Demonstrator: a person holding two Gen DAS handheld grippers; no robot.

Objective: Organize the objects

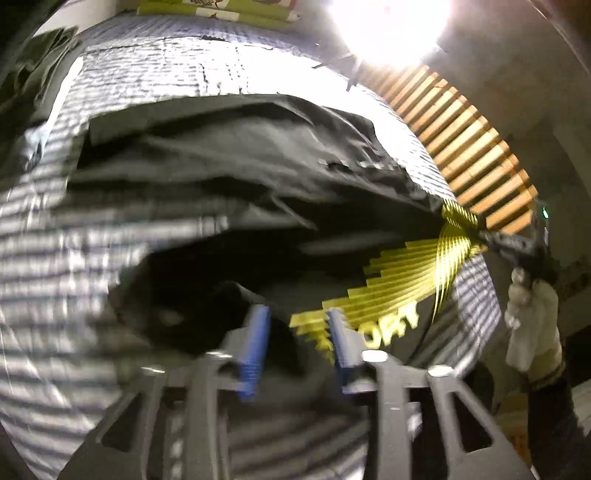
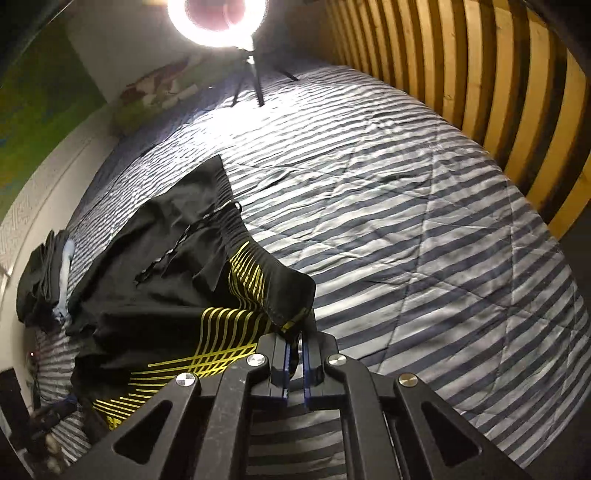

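The right hand-held gripper pinched the black shorts by a hem corner, seemingly to spread them across the striped bed; the left hand-held gripper hovered spread above them.

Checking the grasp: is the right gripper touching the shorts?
Touching: the right wrist view shows the right gripper pinching the shorts' hem.

bed: striped quilt | slatted wooden headboard along one side | ring light on tripod, super bright | white wall
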